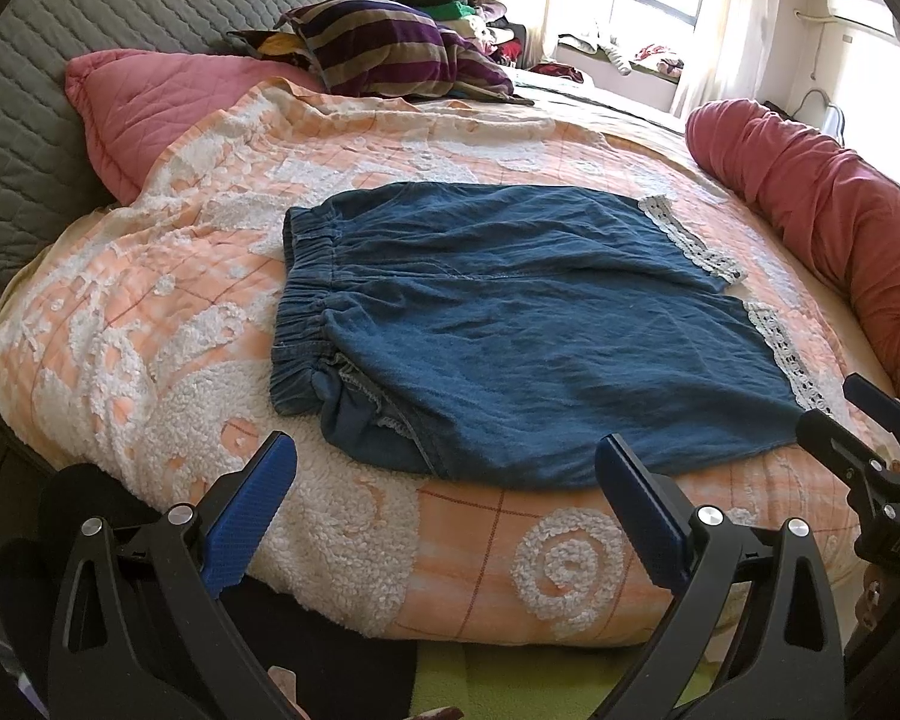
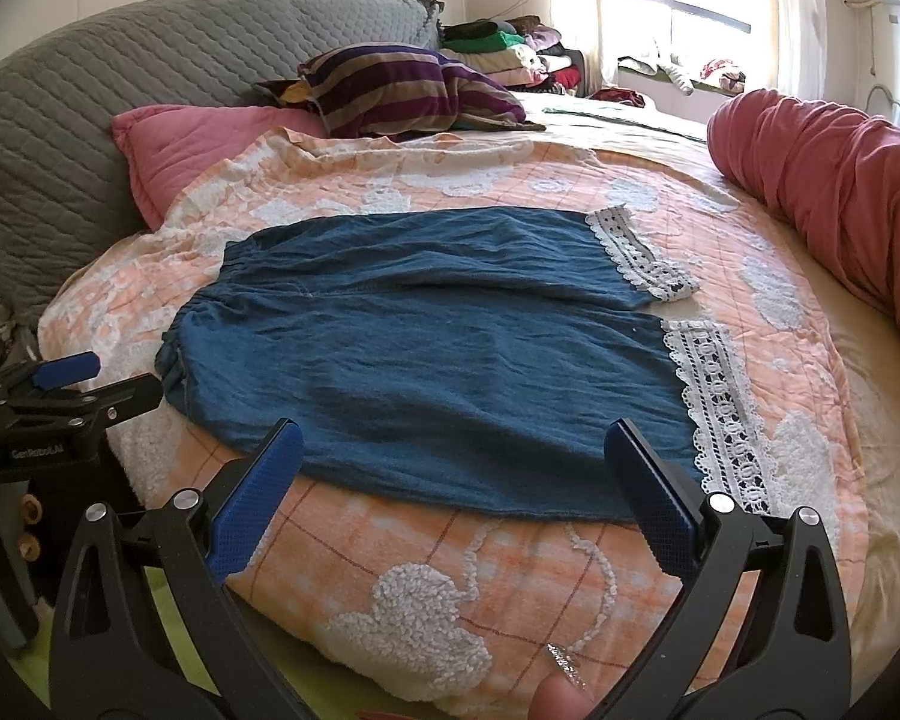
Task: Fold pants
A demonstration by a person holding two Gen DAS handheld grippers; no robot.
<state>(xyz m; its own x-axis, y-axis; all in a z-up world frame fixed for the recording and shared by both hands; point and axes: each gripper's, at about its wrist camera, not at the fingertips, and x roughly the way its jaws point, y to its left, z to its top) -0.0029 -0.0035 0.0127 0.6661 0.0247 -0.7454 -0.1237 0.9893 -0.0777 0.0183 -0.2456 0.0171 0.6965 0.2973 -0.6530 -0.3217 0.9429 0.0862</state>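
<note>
A pair of blue short pants point(image 1: 510, 324) lies flat on the orange and white quilt point(image 1: 180, 324), elastic waistband point(image 1: 303, 324) to the left, white lace leg hems point(image 1: 780, 354) to the right. My left gripper point(image 1: 447, 456) is open and empty at the near edge, just short of the pants' waist corner. My right gripper point(image 2: 453, 441) is open and empty over the pants' point(image 2: 438, 354) near edge, close to the lace hem point(image 2: 720, 408). Each gripper shows at the side of the other's view.
A pink pillow point(image 1: 162, 102) and a striped cushion point(image 1: 384, 48) lie at the head of the bed by the grey quilted headboard point(image 1: 42, 120). A red bolster point(image 1: 834, 204) runs along the right side. Piled clothes point(image 2: 510, 54) sit by the window.
</note>
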